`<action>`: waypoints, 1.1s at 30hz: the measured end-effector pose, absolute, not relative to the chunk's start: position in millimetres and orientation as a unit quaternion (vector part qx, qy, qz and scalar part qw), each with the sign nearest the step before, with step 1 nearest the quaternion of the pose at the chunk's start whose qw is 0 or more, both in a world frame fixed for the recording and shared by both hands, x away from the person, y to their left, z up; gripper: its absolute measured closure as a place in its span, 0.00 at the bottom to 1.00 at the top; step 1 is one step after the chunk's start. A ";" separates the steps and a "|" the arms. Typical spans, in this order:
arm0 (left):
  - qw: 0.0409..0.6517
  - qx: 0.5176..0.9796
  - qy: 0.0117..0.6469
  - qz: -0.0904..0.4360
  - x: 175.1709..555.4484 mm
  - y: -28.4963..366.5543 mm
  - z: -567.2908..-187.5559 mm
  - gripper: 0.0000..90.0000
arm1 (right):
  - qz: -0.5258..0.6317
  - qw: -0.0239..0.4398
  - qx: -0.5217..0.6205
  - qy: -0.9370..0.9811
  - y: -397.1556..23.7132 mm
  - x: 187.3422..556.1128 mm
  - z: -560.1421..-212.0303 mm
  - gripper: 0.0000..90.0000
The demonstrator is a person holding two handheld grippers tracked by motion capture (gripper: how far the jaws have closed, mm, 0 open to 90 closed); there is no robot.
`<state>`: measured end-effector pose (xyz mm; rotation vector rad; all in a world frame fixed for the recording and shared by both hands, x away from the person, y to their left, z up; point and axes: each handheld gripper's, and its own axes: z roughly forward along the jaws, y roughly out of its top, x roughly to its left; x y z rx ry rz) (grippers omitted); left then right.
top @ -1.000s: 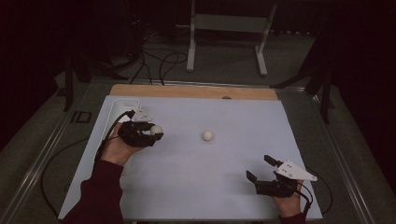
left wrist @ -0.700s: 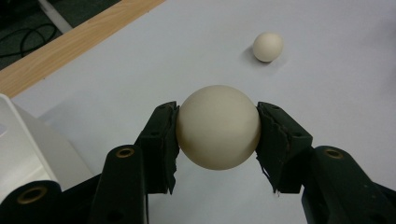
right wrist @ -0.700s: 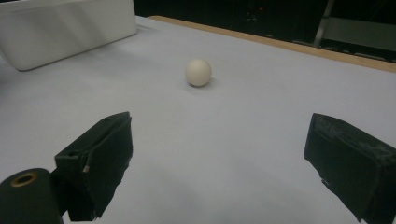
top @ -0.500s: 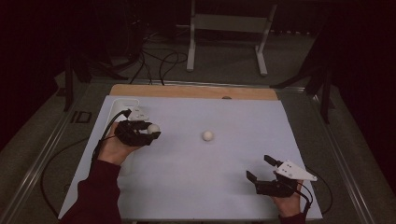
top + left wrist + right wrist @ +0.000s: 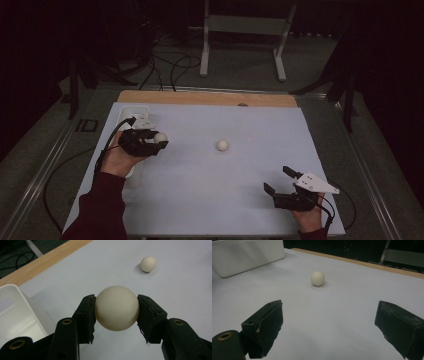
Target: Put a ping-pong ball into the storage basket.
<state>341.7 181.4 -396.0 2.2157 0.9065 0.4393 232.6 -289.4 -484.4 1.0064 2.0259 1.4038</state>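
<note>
A cream ball (image 5: 116, 308) sits pinched between the two black jaws of the left hand-held gripper (image 5: 159, 140), one pad pressed against each side of it, so the jaws are closed only as far as the ball allows. In the high view that ball (image 5: 160, 137) is at about nine o'clock on the pale surface (image 5: 240, 195), just beside a white bin (image 5: 131, 110) that stands at the ten o'clock corner. A second ball (image 5: 222, 145) lies loose near the middle of the surface, well apart from both tools. At five o'clock the right hand-held gripper (image 5: 278, 181) rests low near the edge, its jaws spread wide with nothing between them, pointing toward the loose ball (image 5: 317, 278).
</note>
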 end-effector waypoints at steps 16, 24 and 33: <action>0.346 0.849 0.360 0.172 339.9 193.0 -396.1 0.57 | 0.513 0.237 0.368 0.739 -289.3 232.7 -484.3 0.09; 0.343 0.849 0.362 0.173 339.2 197.3 -396.6 0.57 | 0.513 0.237 0.368 0.738 -289.2 232.6 -484.3 0.09; 0.345 0.846 0.368 0.174 338.3 203.0 -395.6 0.57 | 0.513 0.237 0.367 0.739 -289.1 232.6 -484.3 0.09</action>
